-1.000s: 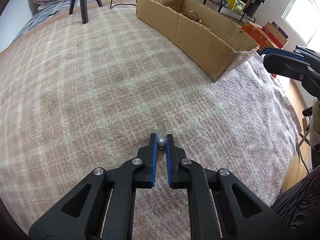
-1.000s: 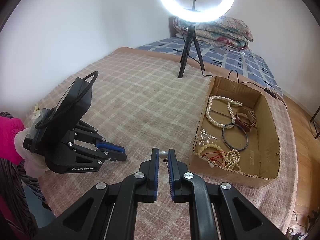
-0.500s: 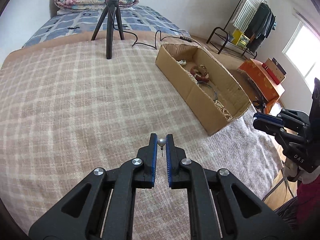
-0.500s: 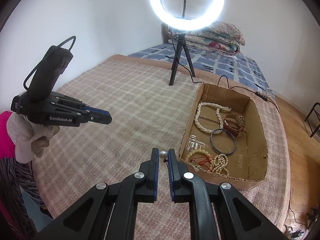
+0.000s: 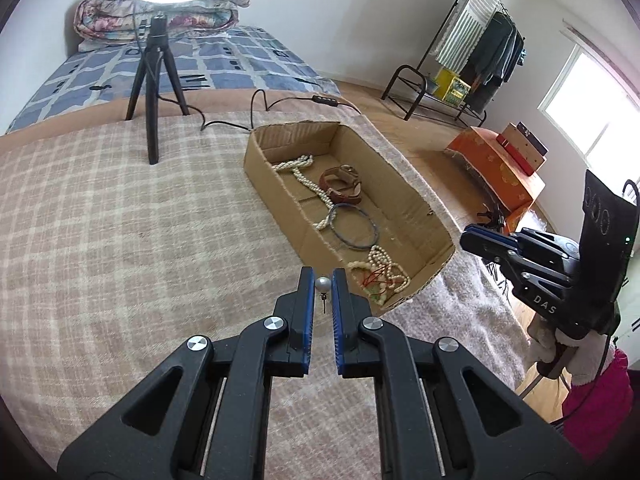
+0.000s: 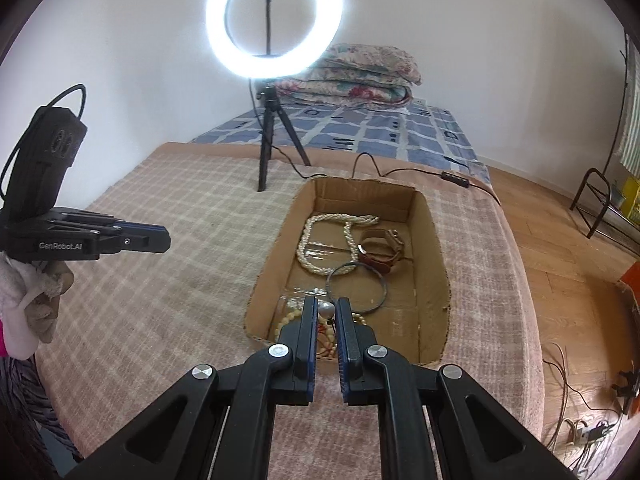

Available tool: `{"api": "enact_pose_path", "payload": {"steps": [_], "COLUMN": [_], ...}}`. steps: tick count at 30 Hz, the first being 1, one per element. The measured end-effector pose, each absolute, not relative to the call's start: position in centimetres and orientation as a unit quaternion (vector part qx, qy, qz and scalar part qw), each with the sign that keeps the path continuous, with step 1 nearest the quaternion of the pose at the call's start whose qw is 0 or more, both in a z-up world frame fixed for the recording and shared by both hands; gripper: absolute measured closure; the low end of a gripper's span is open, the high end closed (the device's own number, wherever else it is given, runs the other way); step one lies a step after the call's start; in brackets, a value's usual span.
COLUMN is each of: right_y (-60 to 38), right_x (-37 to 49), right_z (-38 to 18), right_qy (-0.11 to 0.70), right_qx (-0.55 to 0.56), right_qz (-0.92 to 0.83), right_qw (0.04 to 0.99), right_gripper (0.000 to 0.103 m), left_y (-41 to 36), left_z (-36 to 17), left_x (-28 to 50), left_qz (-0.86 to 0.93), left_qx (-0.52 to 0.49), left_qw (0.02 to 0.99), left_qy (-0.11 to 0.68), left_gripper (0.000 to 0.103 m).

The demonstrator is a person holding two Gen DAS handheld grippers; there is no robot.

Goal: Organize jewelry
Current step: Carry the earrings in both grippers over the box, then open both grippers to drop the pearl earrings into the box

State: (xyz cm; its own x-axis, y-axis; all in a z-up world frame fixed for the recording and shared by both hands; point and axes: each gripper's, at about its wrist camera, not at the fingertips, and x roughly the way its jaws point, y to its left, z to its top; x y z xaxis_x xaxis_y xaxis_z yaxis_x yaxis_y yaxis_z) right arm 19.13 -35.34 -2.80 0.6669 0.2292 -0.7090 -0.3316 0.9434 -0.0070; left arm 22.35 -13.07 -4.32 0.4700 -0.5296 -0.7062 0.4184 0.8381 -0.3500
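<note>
My left gripper is shut on a pearl stud earring, whose pin hangs down between the blue pads, above the checked blanket just short of the cardboard box. My right gripper is shut on a second pearl earring, held over the near end of the same box. Inside lie pearl necklaces, a brown watch, a dark bangle and beaded bracelets. Each gripper appears in the other's view: the right gripper at right, the left gripper at left.
A ring light on a tripod stands on the bed behind the box, its cable trailing past the box's far end. Folded quilts lie at the wall. A clothes rack and an orange chest stand on the floor at right.
Both grippers have risen and tilted, each still holding its earring. The right gripper moved rightward to hang over the box's near end; the left one lifted well above the blanket.
</note>
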Motion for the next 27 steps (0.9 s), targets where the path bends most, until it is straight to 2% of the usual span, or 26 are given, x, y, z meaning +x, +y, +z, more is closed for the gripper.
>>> {"api": "enact_pose_path", "payload": {"steps": [14,25,27], "right_y": [-38.3,-38.6,-38.6], "right_x": [23.6,25.5,25.6], "right_z": [-4.0,-5.1,-5.2], "right_qy": [0.391,0.4,0.401], "right_qx": [-0.031,-0.017,-0.015], "right_qz": [0.116,0.105,0.104], "right_qw": [0.912,0.91,0.91], "right_gripper": [0.097,0.096,0.092], "left_y": [-20.5,-22.3,-22.5], "left_z": [-5.5,-6.9,-6.8], "left_x": [24.0,23.7,23.5], "left_qz": [-0.301,-0.3,-0.301], "left_qx": [-0.051,-0.028,-0.022], "left_qw": [0.843,0.841,0.842], "left_qy": [0.442,0.449,0.446], "left_gripper": [0.097,0.097,0.097]}}
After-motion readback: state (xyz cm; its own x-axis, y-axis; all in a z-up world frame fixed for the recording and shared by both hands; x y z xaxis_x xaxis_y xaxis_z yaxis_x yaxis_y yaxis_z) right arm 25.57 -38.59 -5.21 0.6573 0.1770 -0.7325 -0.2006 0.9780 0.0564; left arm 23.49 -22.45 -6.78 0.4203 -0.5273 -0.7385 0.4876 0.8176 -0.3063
